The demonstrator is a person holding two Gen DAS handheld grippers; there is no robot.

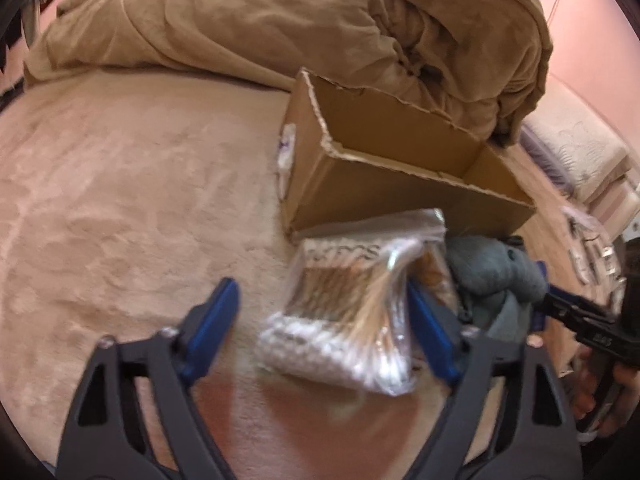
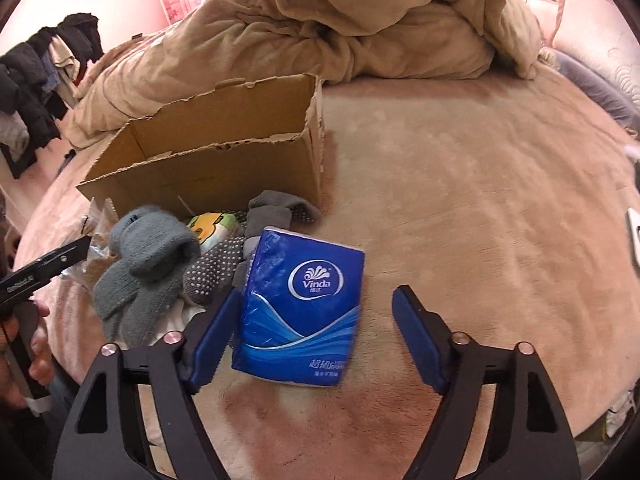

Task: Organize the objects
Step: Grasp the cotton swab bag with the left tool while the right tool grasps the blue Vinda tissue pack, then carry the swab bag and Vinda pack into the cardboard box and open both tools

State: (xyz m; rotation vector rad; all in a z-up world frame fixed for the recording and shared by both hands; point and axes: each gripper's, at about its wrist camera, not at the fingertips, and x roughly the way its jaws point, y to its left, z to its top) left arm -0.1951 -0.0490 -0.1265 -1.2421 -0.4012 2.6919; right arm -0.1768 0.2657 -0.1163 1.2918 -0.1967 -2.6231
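An open cardboard box (image 1: 404, 184) stands on the bed; it also shows in the right wrist view (image 2: 224, 160). My left gripper (image 1: 320, 312) is open around a clear bag of cotton swabs (image 1: 348, 320), which lies between its fingers. My right gripper (image 2: 316, 320) is open around a blue Vinda tissue pack (image 2: 304, 312), its left finger beside the pack's edge. Grey knit gloves (image 2: 148, 272), a dotted grey sock (image 2: 224, 264) and a small green tissue pack (image 2: 214, 228) lie in front of the box. The gloves show in the left view (image 1: 492, 272) too.
A crumpled tan duvet (image 2: 320, 28) is piled behind the box. The beige bed sheet (image 2: 480, 200) spreads to the right. Dark clothes (image 2: 36, 88) hang at the far left. The person's hand (image 2: 24, 360) holds the other gripper at the left edge.
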